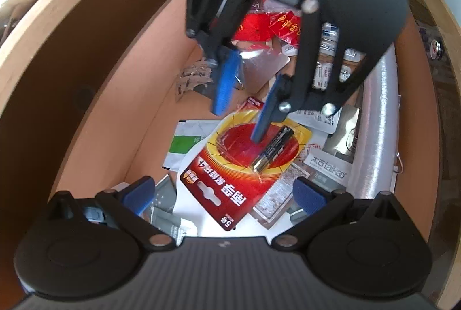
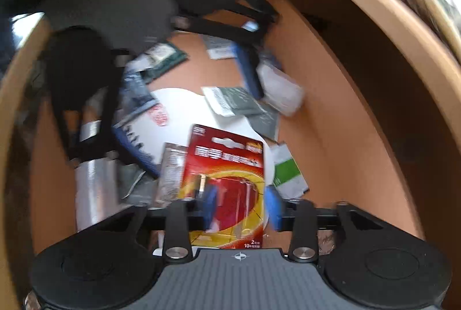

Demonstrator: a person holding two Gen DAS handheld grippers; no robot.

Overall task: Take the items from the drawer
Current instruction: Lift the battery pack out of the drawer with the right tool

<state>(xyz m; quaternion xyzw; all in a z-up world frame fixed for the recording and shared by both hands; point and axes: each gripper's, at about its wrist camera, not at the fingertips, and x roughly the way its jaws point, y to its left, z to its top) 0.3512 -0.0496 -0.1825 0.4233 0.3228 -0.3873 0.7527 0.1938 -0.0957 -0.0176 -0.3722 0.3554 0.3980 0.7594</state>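
Reaching is the step in hand: the right gripper (image 1: 240, 122) hangs with its blue pads spread over the red battery card (image 1: 245, 165), one pad tip touching the clear blister just beside the battery (image 1: 273, 150), nothing yet pinched. That card lies on loose packets in the drawer (image 1: 115, 65), ahead of the left gripper (image 1: 224, 196), which is also spread and empty. Next, I judge, the right pads must straddle the card's edge and press together before lifting.

Light: bright daylight filled the drawer (image 1: 95, 56), falling from above.
Glare: white shine lay on the plastic roll (image 1: 377, 119) and the battery card (image 1: 245, 165) blister.
Shadow: the drawer's left wall was darker in the left wrist view.
Blur: the right wrist view was smeared by motion, the upper part worst.
Distortion: fisheye bent the drawer rims into arcs.
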